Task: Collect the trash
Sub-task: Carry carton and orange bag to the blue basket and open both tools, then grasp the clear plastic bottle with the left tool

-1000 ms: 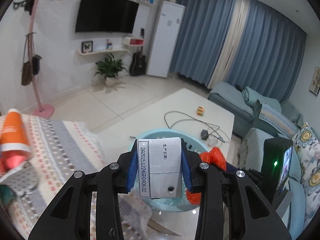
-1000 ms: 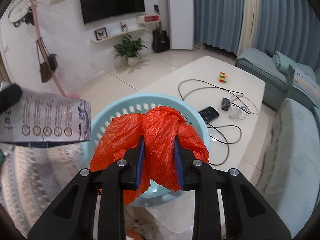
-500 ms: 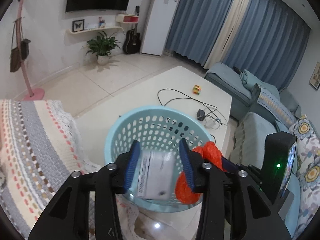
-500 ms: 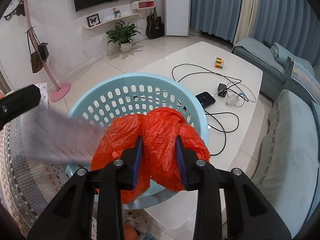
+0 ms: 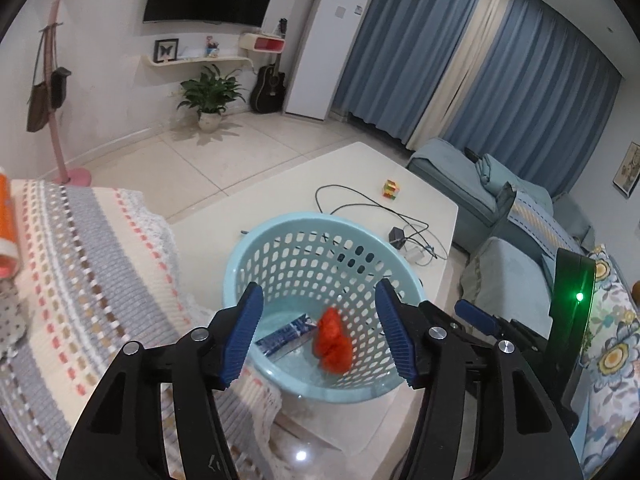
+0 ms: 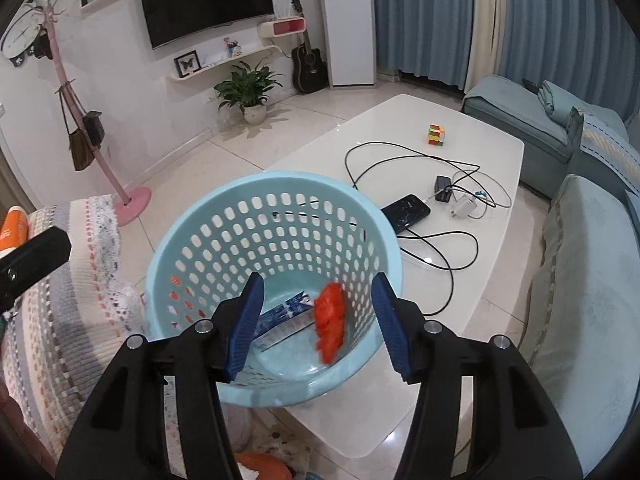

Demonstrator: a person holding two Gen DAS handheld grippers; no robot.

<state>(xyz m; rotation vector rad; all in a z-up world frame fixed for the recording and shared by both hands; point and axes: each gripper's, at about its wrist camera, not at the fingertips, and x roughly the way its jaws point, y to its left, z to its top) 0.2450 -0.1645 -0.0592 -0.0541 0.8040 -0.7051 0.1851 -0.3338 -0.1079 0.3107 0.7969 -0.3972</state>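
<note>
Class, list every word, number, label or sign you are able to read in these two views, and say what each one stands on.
None can be read.
White fridge: blue logo at top, too small.
Blue-and-white carton in the light blue plastic basket: print blurred.
Orange tube: white marks, blurred.
White wall clock: numerals too small.

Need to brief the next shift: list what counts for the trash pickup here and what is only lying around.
Job:
light blue basket
orange plastic bag
blue-and-white carton

Lying about:
phone
cables
puzzle cube
white table
</note>
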